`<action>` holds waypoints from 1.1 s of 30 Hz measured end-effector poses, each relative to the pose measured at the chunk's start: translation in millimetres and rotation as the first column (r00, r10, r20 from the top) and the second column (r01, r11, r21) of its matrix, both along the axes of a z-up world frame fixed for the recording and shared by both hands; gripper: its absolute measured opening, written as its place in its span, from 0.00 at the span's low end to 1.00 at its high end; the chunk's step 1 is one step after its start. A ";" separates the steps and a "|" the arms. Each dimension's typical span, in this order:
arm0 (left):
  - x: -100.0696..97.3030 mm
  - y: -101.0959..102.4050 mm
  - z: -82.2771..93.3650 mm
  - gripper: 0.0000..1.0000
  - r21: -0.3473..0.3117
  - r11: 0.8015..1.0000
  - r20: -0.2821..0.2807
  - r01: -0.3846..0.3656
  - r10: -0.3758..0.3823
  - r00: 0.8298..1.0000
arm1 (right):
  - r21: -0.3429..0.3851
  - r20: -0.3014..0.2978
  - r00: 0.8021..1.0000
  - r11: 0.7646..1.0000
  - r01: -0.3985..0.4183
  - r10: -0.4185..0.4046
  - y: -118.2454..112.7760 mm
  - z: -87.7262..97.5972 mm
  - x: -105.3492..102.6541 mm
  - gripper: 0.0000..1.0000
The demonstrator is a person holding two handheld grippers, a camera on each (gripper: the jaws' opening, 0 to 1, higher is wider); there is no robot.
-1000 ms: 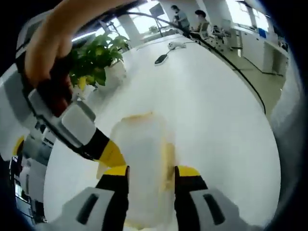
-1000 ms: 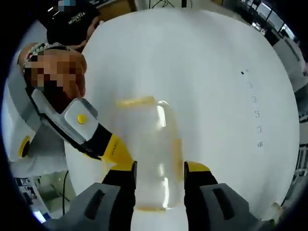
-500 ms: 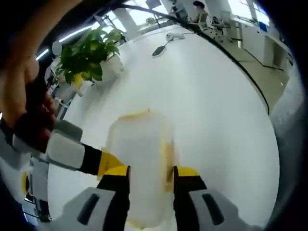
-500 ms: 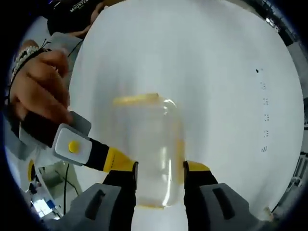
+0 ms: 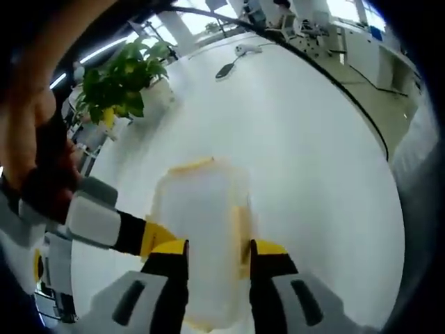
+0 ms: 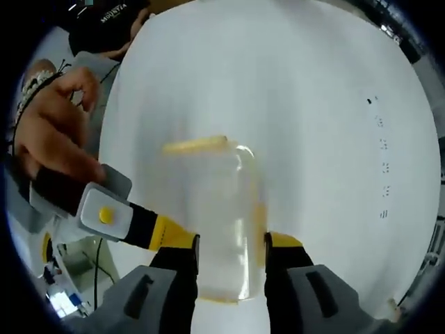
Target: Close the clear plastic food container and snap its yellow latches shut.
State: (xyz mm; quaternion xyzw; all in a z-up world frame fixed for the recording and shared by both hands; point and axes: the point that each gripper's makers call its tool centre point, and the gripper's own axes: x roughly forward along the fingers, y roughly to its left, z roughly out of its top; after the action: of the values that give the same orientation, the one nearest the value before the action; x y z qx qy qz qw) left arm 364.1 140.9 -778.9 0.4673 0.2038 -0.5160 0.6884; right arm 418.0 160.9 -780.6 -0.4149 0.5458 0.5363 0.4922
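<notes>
While it lies on the white worktop [image 6: 320,104], the clear container [image 6: 212,219] shows a yellow latch [image 6: 195,145] at 12 o'clock. The right gripper [image 6: 231,254] clamps its near end. The left gripper [image 5: 214,259] likewise grips the frosted-looking container [image 5: 200,229], a potted plant [image 5: 117,82] at 11 o'clock.

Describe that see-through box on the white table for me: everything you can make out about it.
The clear plastic container is a rounded rectangular box of cloudy see-through plastic, standing on the white table. Its lid looks down. Yellow latches run along its far end and one long side. The right tongs straddle its near end, a jaw on each side; the left tongs do the same from their own view. Whether it holds anything is unclear.
</notes>
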 end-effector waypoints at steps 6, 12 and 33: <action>3.7 -11.5 4.8 0.25 0.032 0.995 0.091 0.092 -0.094 0.991 | 0.011 0.006 1.000 1.000 0.005 -0.005 0.8 -0.9 -1.5 0.34; 0.4 -1.1 -0.2 0.25 0.024 0.999 0.055 0.029 -0.031 0.998 | 0.009 -0.005 1.000 1.000 0.003 -0.003 0.1 -1.2 -3.8 0.34; -4.7 -2.0 -3.3 0.27 0.023 0.998 0.092 0.055 -0.057 0.994 | 0.120 -0.154 0.987 0.991 0.058 -0.039 -2.1 -13.6 -12.2 0.35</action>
State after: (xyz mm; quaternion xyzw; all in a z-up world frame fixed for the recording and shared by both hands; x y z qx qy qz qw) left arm 359.4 138.9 -782.2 0.5030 0.1638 -0.5109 0.6776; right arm 405.8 158.7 -794.2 -0.3280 0.5570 0.5872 0.4872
